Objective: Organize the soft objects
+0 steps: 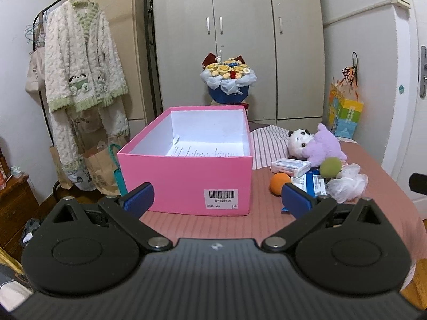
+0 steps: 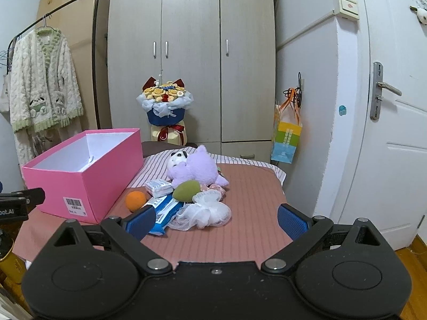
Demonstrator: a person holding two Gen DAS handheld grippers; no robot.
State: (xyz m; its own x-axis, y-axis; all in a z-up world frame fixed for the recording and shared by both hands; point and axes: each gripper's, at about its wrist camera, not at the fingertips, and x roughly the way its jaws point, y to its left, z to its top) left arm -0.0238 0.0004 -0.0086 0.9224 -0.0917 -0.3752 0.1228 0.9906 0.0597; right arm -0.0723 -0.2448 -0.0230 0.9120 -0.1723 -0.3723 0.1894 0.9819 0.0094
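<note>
We saw the pink box [image 1: 186, 178] ahead of the spread, empty left tool [image 1: 217, 198]. The plush [image 2: 193, 169], mesh puff [image 2: 206, 213] and orange ball [image 2: 136, 200] lay ahead-left of the spread right tool [image 2: 216, 220]. Risk: crowded pile, snagging packets.

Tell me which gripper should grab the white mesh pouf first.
Right. The right gripper is open and faces the white mesh pouf directly; the left gripper faces the pink box instead.
</note>
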